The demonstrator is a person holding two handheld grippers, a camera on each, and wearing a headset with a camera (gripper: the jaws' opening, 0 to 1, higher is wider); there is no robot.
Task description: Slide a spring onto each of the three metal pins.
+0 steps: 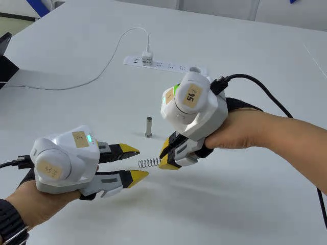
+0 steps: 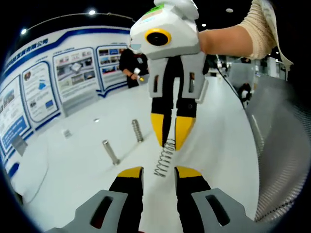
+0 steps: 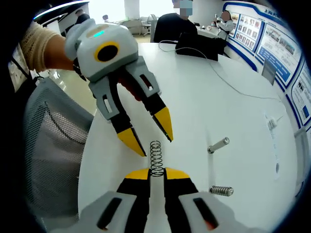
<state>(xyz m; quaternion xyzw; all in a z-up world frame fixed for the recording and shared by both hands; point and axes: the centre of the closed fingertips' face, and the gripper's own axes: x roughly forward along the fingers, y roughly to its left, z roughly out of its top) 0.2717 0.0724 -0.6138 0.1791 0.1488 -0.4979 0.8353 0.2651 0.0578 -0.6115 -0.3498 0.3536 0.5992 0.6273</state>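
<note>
While the right gripper (image 3: 155,174) is clenched on one end of the spring (image 3: 155,156), the left gripper (image 2: 159,171) stands released at its free end. Judged light, springy, easily bent: grip end coils only.

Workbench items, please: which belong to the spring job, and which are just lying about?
Job: spring, held in the right gripper; left gripper; bare pin; pin already carrying a spring.
Lying about: power strip; white plug.
</note>
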